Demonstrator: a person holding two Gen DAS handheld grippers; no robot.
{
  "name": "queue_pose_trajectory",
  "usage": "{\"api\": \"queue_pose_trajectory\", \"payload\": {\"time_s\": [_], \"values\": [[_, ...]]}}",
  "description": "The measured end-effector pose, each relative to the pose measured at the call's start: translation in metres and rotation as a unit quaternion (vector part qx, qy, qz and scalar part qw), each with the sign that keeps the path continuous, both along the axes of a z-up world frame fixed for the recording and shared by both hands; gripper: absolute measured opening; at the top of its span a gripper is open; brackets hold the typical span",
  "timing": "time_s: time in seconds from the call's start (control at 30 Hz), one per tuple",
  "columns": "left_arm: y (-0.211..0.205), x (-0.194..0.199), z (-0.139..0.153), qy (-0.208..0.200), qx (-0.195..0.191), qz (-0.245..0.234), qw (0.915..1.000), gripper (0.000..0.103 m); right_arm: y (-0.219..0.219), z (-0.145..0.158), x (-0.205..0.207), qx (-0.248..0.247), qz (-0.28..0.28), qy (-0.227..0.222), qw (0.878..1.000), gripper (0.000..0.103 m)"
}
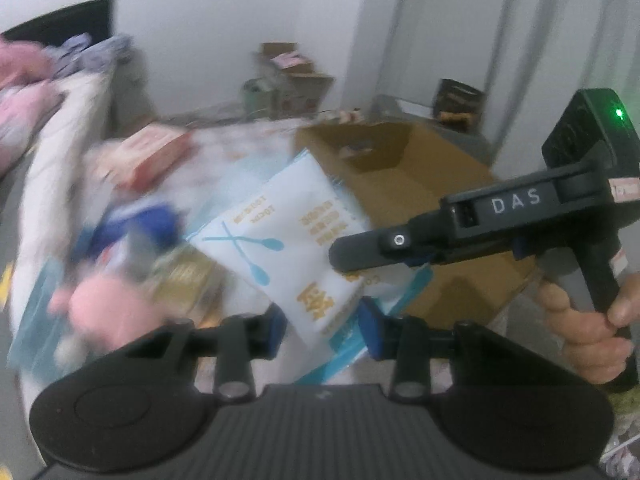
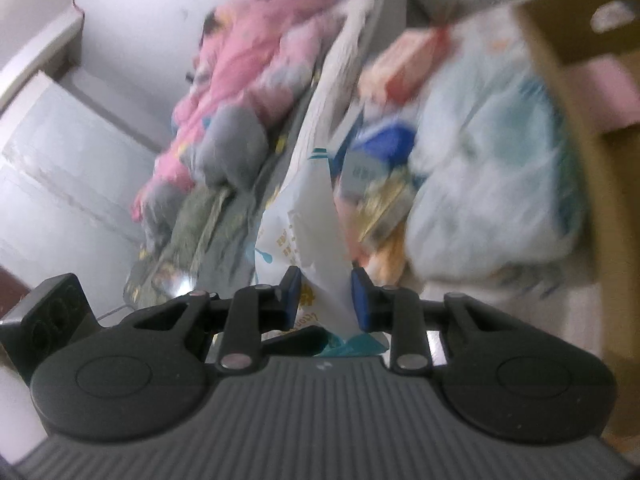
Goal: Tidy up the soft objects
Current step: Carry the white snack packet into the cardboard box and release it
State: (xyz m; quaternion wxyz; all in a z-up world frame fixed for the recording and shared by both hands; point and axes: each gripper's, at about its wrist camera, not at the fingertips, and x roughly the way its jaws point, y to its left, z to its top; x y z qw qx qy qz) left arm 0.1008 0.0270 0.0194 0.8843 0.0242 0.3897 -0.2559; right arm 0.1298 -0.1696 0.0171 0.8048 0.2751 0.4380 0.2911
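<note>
A soft white pack [image 1: 288,240] printed with blue spoons and orange lettering hangs lifted above a cluttered bed. My left gripper [image 1: 324,330] grips its lower end, with the blue pads pressed on either side. My right gripper [image 1: 348,258] comes in from the right and clamps the pack's right edge. In the right wrist view the same white pack [image 2: 316,216] stands up between the blue pads of my right gripper [image 2: 326,300], squeezed narrow at the grip. Both views are blurred by motion.
An open cardboard box [image 1: 400,184] stands right behind the pack, and its wall [image 2: 580,80] fills the right edge. A pink plush [image 1: 104,312], a red carton [image 1: 156,156], a pale blue bag [image 2: 492,184] and pink clothing [image 2: 248,52] lie around. A hand [image 1: 592,332] holds the right gripper's handle.
</note>
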Motion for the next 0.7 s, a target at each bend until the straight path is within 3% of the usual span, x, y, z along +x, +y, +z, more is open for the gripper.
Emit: {"api": "queue_pose_trajectory", "payload": {"time_s": [0.17, 0.3, 0.53, 0.7], "values": [[-0.068, 0.053, 0.02, 0.004, -0.006, -0.061, 0.9981, 0.04, -0.068, 0.023, 0.015, -0.005, -0.066, -0.025, 0.998, 0.025], [-0.128, 0.101, 0.02, 0.02, -0.007, -0.092, 0.9956, 0.04, -0.127, 0.026, 0.044, -0.007, -0.116, -0.019, 0.993, 0.025], [-0.22, 0.186, -0.017, 0.068, 0.023, -0.106, 0.9917, 0.042, -0.214, -0.007, 0.12, -0.02, -0.164, 0.039, 0.985, 0.025], [-0.255, 0.235, -0.056, 0.115, 0.051, -0.09, 0.988, 0.043, -0.251, -0.051, 0.175, -0.032, -0.173, 0.09, 0.98, 0.025]]}}
